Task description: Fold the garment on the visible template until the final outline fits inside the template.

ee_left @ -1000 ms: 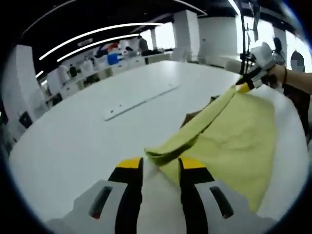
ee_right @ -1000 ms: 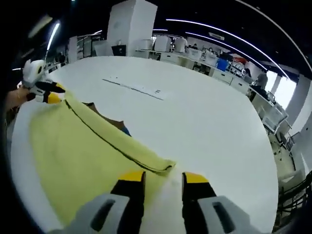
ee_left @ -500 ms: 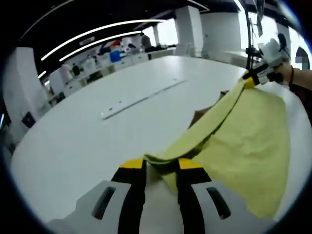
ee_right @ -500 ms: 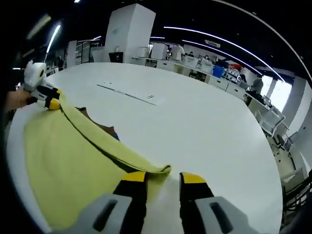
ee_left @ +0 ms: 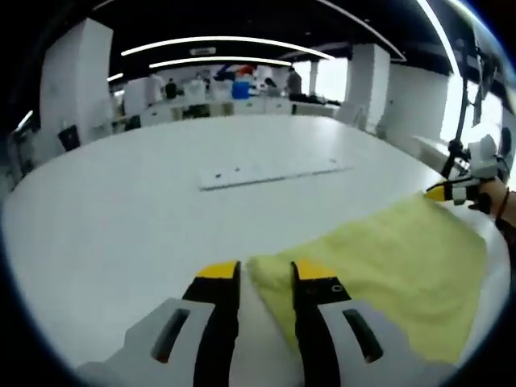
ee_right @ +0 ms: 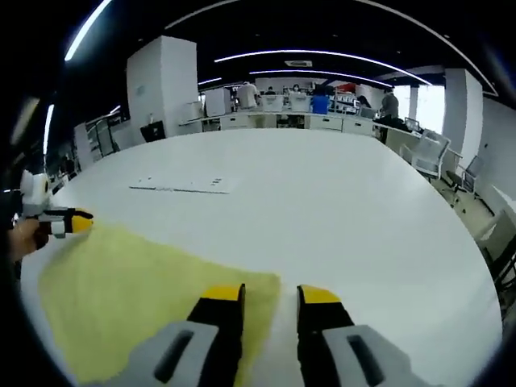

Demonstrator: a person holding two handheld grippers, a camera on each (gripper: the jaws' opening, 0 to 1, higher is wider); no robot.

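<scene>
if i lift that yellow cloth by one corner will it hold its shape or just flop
Probably flop: the cloth lies flat and thin on the table, following its surface. It looks light, so one corner should lift easily, the rest trailing. Its soft, slightly rumpled edge by the left gripper suggests it bunches rather than slides when pushed.

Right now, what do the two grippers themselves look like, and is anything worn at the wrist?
The left gripper and right gripper match: light grey bodies, black jaws, yellow tips, and a dark oval slot on each side of the body. The hand behind the far gripper wears a thin dark wristband.
</scene>
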